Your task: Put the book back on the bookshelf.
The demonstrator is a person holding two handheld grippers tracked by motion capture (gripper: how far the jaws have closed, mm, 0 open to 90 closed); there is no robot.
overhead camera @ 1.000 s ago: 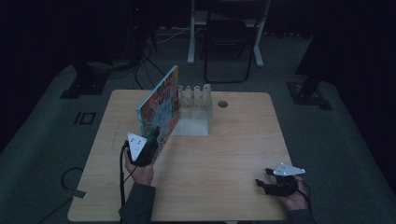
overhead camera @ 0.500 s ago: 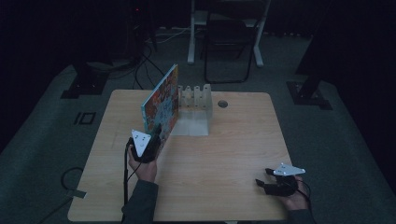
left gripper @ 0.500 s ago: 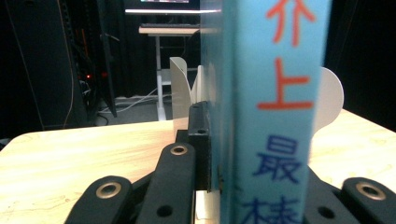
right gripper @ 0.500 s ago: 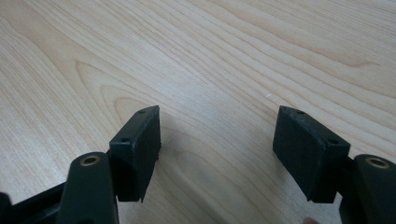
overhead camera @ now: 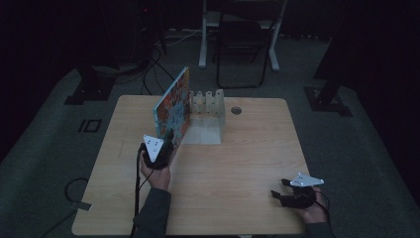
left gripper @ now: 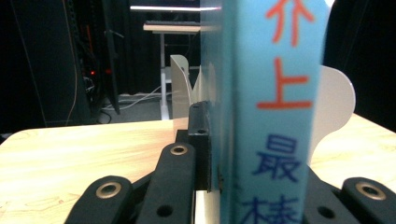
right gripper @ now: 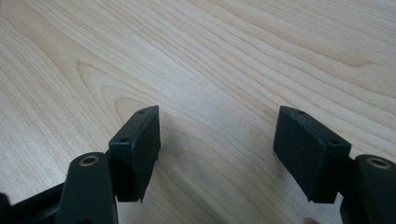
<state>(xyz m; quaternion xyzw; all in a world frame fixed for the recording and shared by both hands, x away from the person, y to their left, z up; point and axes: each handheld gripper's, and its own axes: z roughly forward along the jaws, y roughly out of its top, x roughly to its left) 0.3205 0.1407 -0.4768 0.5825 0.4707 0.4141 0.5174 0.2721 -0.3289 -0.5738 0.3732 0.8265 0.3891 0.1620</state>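
Currently the left gripper (overhead camera: 166, 144) is clamped on the near edge of a colourful book (overhead camera: 173, 106), one jaw on each cover, as the left gripper view confirms: the blue spine (left gripper: 273, 112) with its printed characters runs upright between the jaws. Gripping the spine end keeps the book on edge and leaves its far end free to enter the white divider rack (overhead camera: 208, 106), which stands at the far middle of the wooden table (overhead camera: 247, 148). The book stands upright at the left of the rack, its far end just beside the rack's leftmost divider; whether it is already seated in a slot cannot be told. A vertical hold matches the upright dividers, so the book probably needs only to be slid farther in. The right gripper (overhead camera: 282, 188) rests at the near right corner of the table, well apart from the rack, jaws spread with nothing but bare wood between them, presumably parked clear of the left hand's working path.
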